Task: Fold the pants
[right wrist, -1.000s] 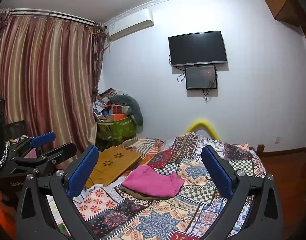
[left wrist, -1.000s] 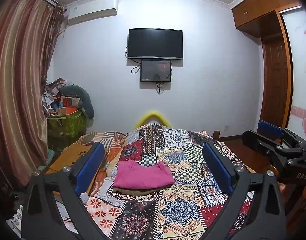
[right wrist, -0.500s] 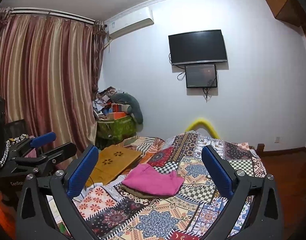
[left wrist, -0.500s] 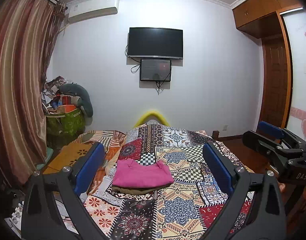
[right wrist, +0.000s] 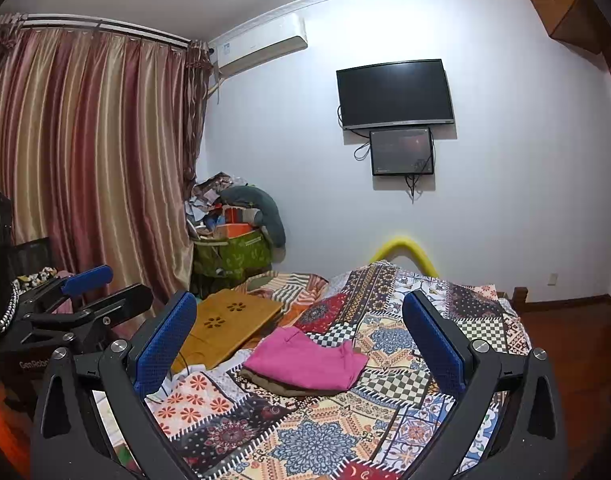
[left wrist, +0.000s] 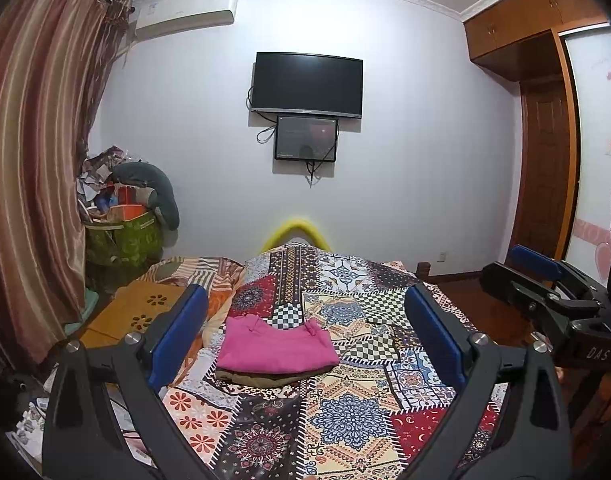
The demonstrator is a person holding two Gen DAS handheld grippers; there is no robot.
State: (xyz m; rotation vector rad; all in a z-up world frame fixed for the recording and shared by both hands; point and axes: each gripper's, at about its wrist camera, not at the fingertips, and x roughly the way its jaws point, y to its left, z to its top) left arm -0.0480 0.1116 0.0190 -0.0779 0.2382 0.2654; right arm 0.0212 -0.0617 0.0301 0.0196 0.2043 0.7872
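pants (left wrist: 277, 346): pink, folded, on bed (left wrist: 345, 412) ahead of both
left hand-held gripper (left wrist: 305, 340): fingers apart, empty
right hand-held gripper (right wrist: 299, 344): fingers apart, empty, body marked "DAS"

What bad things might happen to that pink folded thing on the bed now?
1. The folded pink pants lie on an olive-brown folded garment; a grab from the open left gripper or open right gripper might catch both layers and undo the fold.
2. The stack sits near the patchwork quilt's left edge, beside the wooden lap desk; a nudge that way might push it off.
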